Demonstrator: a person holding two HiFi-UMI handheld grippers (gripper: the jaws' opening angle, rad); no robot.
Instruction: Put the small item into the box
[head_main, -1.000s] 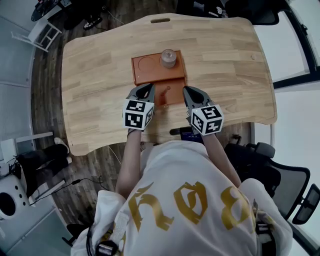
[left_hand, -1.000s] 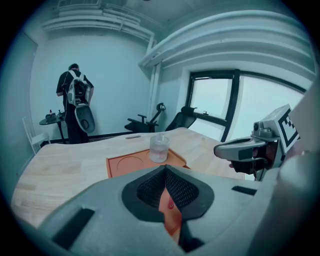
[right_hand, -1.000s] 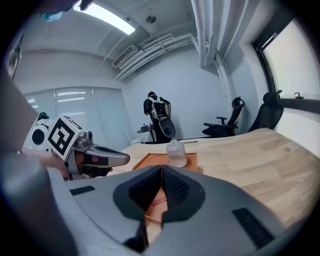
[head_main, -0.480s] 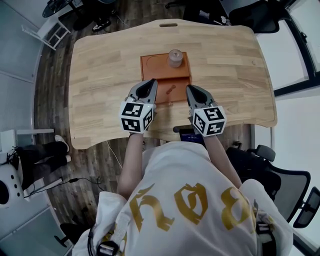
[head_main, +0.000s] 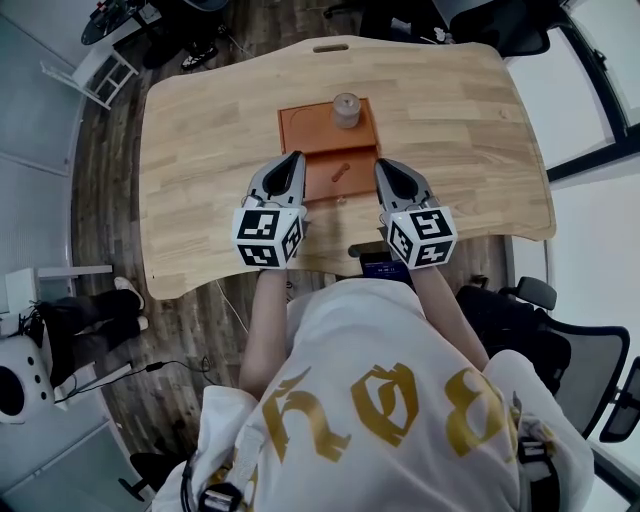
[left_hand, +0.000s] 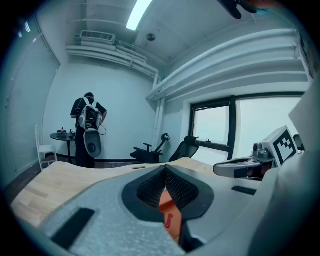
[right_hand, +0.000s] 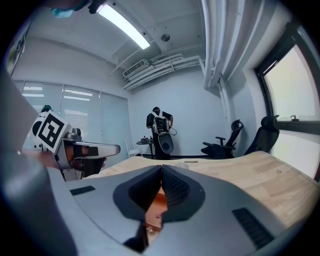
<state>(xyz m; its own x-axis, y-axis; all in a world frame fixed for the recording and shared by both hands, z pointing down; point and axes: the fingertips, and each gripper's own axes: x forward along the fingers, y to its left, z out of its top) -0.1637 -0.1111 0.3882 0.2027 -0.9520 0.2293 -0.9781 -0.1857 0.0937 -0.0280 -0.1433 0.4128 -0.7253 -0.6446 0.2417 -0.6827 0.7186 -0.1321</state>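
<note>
The orange box (head_main: 305, 125) lies flat on the wooden table (head_main: 200, 130), and all positions here are taken from it. The small item (head_main: 340, 172), a short reddish piece, lies on the box's near section, roughly at its middle. A round grey pot (head_main: 346, 108) stands on the box's far section, toward its right side. You hold your left gripper (head_main: 295, 160) at the box's near left edge, pointing toward the box's far side. Its own view shows the fingers brought together at the tips, nothing between them, with the small item (left_hand: 170, 220) visible below through the gap behind the tips. You hold your right gripper (head_main: 382, 166) just beside the box's near right corner, also pointing toward the far side. Its fingers likewise meet at the tips and hold nothing. Neither gripper touches the small item.
</note>
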